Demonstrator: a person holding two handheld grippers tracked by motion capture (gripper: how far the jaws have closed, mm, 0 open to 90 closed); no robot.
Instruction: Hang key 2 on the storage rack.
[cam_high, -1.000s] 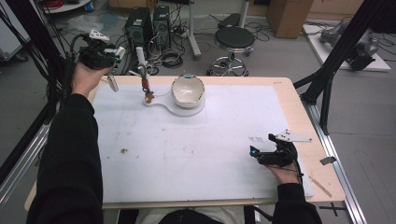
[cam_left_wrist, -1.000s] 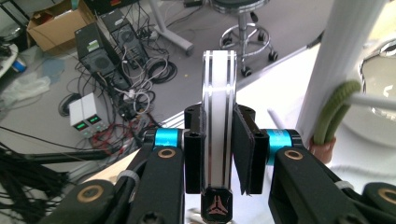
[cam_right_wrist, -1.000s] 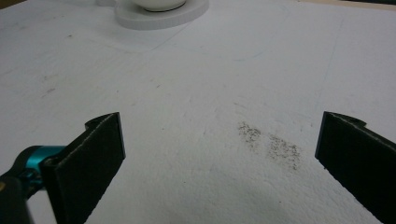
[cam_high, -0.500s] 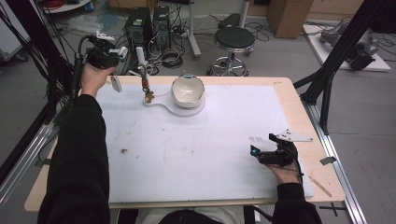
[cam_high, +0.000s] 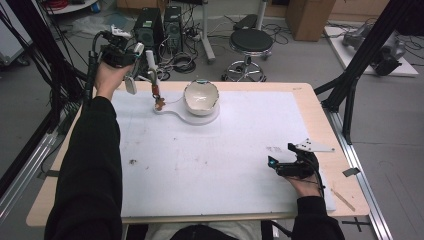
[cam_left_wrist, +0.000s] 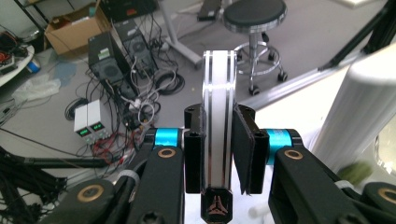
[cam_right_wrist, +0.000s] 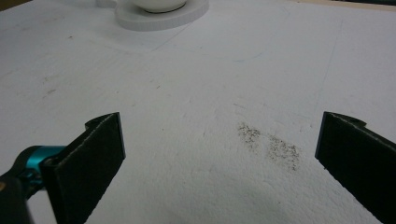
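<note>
Left gripper (cam_high: 131, 65) clamps a flat white paddle (cam_left_wrist: 218, 116) off the table's (cam_high: 200, 165) far-left corner, near the bowl (cam_high: 201, 96). Right gripper (cam_right_wrist: 219, 154) rests wide open, empty. Next, I'd guess: carry the paddle toward the bowl.

No word, brand or number can be read anywhere. The nearest thing to a sign is a small reddish three-pointed emblem (cam_left_wrist: 216, 205) on the black block at the base of the left gripper (cam_left_wrist: 219, 140), between its jaws; it carries no letters. The two pale boxes (cam_left_wrist: 91, 125) on the floor show green lit displays in the left gripper view, but their digits are too small and blurred to make out.
</note>
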